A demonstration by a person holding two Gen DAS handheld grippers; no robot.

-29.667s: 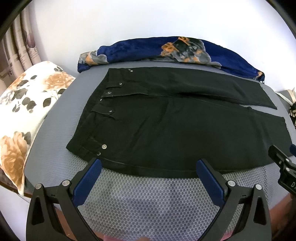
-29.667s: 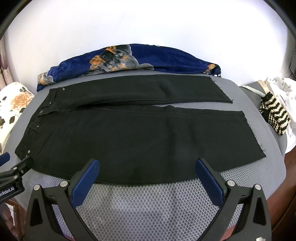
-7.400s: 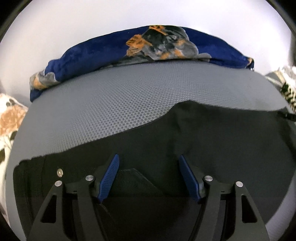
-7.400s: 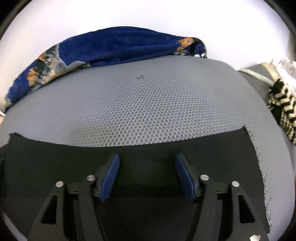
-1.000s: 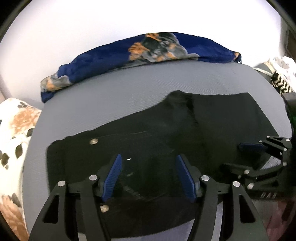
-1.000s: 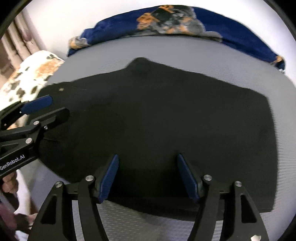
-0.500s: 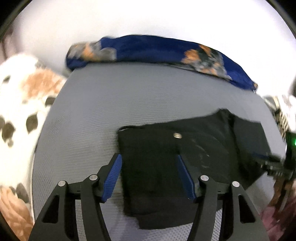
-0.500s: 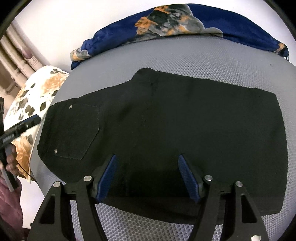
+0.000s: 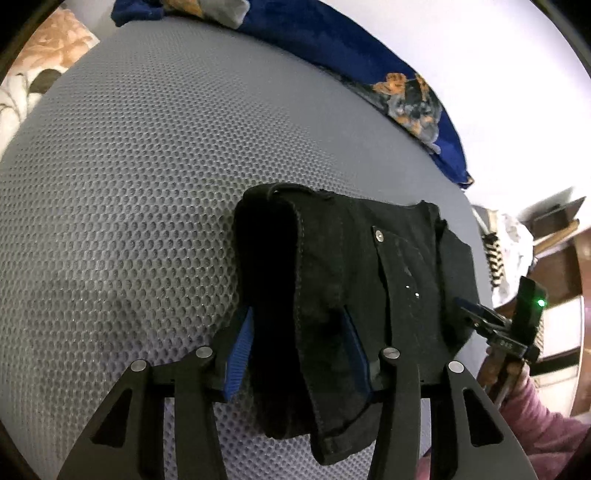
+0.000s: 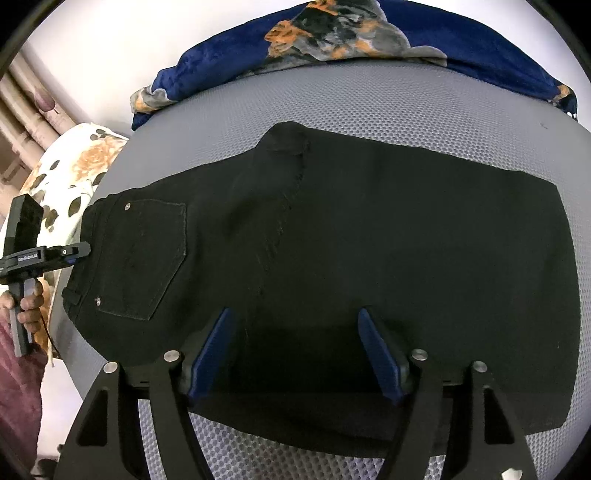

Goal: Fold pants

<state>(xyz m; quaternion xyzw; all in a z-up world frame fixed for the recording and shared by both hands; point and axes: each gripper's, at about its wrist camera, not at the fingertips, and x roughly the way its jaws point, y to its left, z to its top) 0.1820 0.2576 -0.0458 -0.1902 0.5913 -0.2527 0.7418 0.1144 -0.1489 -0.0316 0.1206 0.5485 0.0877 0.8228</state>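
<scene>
Black pants (image 10: 369,240) flat on grey mesh (image 9: 129,184), both tongs (image 9: 297,350) (image 10: 295,350) parted, fingers straddling cloth.

A bedroom in a home: the work surface is a bed covered with a grey honeycomb-mesh mat (image 10: 388,103). A floral pillow (image 10: 74,166) lies at one end, a blue flowered blanket (image 10: 369,33) along the white wall, and curtains (image 10: 26,110) hang beside it.
</scene>
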